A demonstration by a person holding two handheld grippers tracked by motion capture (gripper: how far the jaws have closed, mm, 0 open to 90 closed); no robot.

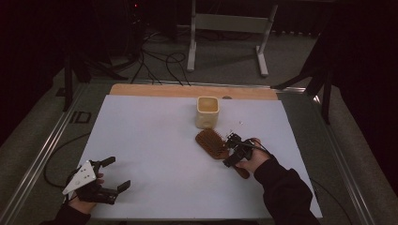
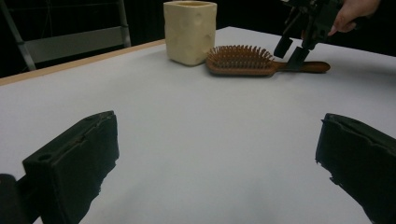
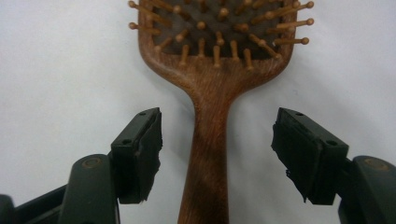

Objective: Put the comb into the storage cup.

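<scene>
A wooden hairbrush (image 1: 212,143) lies bristles up on the white sheet (image 1: 155,154), its handle pointing to the near right. My right gripper (image 1: 231,151) hangs over that handle. In the right gripper view the jaws of my right gripper (image 3: 217,140) stand on either side of the handle (image 3: 208,154), with a gap on each side and no pad touching it. A cream square cup (image 1: 207,112) stands upright just behind the brush head. My left gripper (image 1: 117,174) rests at the near left of the sheet, open, with nothing in it. From the left gripper view (image 2: 217,158), the cup (image 2: 190,30), the brush (image 2: 240,60) and the right gripper (image 2: 289,53) show far off.
A bare wooden strip (image 1: 187,90) runs along the table's far edge. Metal rails (image 1: 42,154) frame the table left and right. Cables (image 1: 159,63) and a white stand (image 1: 225,28) sit on the floor beyond. The sheet between the two grippers lies bare.
</scene>
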